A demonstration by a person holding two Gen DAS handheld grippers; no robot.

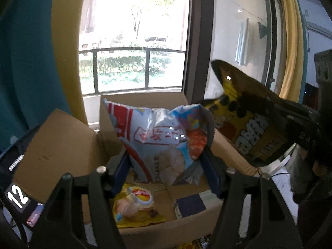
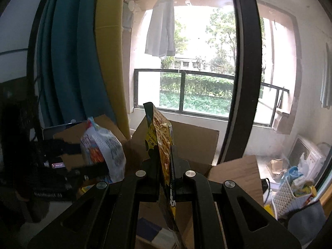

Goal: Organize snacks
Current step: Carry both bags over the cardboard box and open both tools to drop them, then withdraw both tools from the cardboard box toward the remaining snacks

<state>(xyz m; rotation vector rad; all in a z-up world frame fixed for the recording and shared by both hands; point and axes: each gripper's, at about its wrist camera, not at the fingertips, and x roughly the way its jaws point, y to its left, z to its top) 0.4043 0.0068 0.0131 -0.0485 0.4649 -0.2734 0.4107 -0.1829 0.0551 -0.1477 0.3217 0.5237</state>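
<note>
In the box [image 1: 62,145], yellow packet [image 1: 134,205], only left view

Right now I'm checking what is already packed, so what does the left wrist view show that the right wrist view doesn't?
Only the left wrist view shows the yellow snack packet lying on the floor of the cardboard box. Only the right wrist view shows the white basket at the right. Both show the box, the white-blue snack bag between the left tongs, and the black-yellow bag clamped in the right tongs.

Two wrist fisheyes, close above the open cardboard box [image 1: 62,145], both facing the window [image 2: 186,95].
</note>
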